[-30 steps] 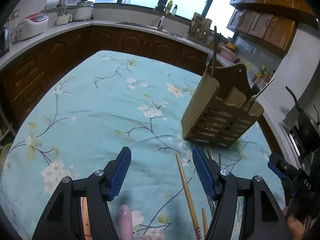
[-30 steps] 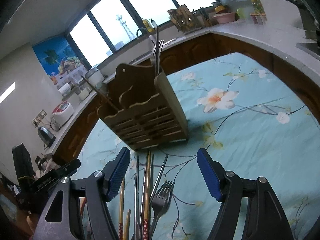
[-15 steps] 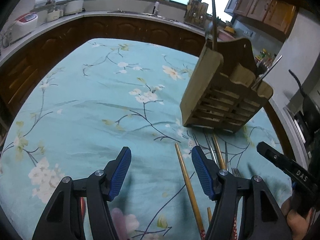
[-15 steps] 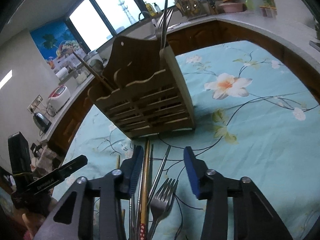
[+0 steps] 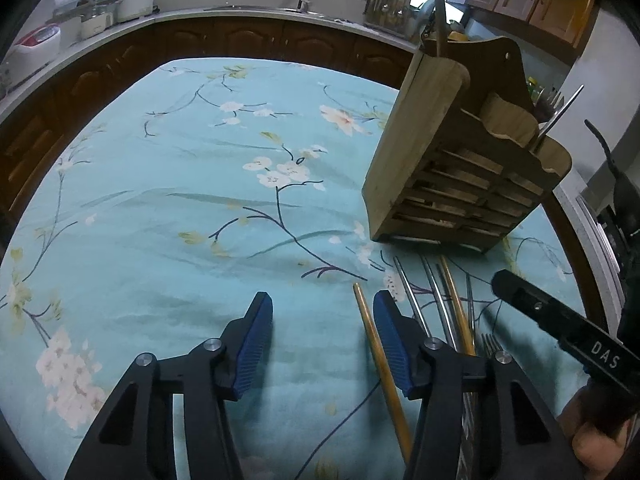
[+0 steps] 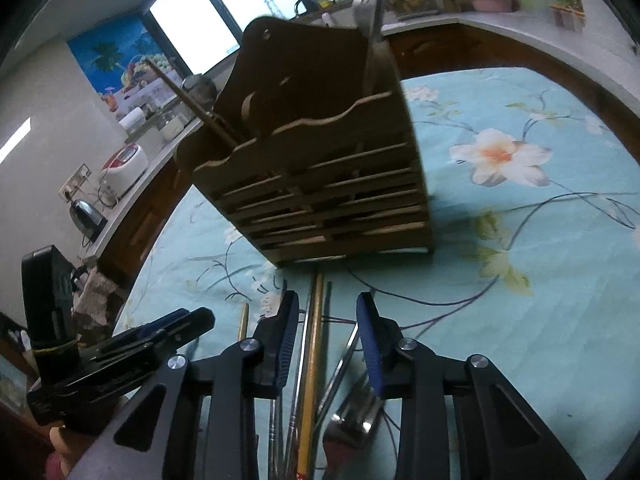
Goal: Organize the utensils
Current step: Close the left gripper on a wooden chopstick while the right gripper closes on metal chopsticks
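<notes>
A: A kitchen, dark wood cabinets under a long window, and the worktop [image 5: 168,208] dressed in a teal flowered cloth. Where do the utensils lie?

B: Loose, on the near side of the wooden cutlery caddy [image 6: 320,184], running lengthwise from its foot back toward both grippers: steel chopsticks [image 5: 434,300], a bamboo chopstick [image 6: 314,344], a fork [image 6: 352,408].

A: And the right gripper [image 6: 327,338]?

B: Directly over that bundle. Its jaws are closing with the bamboo chopstick and steel rods between them, shafts in line with the fingers. I'd say the pads aren't pressing yet, though blur makes that uncertain.

A: The left gripper [image 5: 322,342]?

B: Further left of the caddy, jaws closing too, but over bare cloth. A single bamboo chopstick [image 5: 380,360] lies just inside its right finger, untouched.

A: So the right hand is nearer the bundle.

B: Yes, and I'd judge it will pick first.
</notes>
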`<state>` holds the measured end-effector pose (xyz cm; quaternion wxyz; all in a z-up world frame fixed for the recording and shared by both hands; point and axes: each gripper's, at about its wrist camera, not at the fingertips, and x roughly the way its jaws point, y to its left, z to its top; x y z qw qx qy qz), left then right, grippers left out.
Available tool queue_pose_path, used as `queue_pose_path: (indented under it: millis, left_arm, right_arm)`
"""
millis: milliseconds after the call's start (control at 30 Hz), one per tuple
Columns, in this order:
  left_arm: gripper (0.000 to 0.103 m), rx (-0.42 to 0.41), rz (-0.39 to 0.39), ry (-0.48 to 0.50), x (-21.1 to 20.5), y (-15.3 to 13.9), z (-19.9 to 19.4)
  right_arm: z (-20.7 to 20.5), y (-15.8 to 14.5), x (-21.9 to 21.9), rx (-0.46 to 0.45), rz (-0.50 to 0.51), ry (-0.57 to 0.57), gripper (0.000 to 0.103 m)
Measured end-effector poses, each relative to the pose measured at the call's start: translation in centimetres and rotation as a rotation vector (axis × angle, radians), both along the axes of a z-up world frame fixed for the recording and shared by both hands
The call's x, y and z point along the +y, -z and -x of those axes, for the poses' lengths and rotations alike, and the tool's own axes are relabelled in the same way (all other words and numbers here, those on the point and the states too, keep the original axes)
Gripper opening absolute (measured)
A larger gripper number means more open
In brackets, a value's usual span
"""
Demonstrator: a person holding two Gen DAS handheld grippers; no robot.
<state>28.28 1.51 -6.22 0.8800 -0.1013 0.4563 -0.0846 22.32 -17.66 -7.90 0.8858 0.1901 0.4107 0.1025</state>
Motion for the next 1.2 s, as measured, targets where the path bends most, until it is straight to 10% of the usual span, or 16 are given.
queue_pose_path:
  millis: [900, 1200]
  left_arm:
    - [0.013, 0.020, -0.167, 0.139, -3.5, 2.1, -3.3]
    - [0.003, 0.019, -0.092, 0.140, -2.4, 1.6, -2.6]
  right_arm:
    - [-4.1, 2.6, 2.0, 0.075, 0.060, -0.080, 0.016]
    - [-2.9, 1.2, 1.0, 0.044, 0.045, -0.067, 0.005]
